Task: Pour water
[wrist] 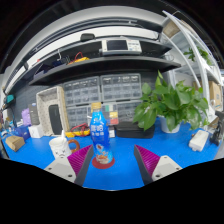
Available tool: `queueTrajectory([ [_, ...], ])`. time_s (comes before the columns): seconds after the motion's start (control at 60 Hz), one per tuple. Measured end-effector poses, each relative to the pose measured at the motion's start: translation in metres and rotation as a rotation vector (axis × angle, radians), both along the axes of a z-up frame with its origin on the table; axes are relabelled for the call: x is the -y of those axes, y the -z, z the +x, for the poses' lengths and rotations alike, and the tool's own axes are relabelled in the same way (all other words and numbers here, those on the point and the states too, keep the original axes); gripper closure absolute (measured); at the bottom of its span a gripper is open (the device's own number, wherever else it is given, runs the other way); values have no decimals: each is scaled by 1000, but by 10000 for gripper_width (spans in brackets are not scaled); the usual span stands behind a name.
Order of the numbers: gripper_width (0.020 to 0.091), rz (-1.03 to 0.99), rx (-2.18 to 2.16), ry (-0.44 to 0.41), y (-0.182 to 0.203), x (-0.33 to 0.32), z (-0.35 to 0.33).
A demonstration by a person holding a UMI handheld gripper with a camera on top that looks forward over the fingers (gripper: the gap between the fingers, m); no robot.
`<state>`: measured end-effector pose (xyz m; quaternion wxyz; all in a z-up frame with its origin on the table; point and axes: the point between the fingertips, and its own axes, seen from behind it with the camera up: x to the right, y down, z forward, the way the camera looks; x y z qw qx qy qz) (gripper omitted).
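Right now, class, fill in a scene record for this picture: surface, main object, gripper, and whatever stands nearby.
surface: blue table
main object: water bottle, blue label, orange cap, upright
bottle position: just ahead of the fingers, nearer the left one
gripper: jaws open, holding nothing
cup: white cup beside the left finger
plant: green potted plant beyond the right finger
background: shelves and drawer cabinets
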<state>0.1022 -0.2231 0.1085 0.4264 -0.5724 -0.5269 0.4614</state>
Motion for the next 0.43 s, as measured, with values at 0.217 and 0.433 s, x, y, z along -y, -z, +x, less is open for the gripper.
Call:
queueTrajectory([
  [0.217, 278, 28, -15, 56, -16, -24, 21],
  [0.433, 273, 41, -58, 97, -32, -41, 30],
])
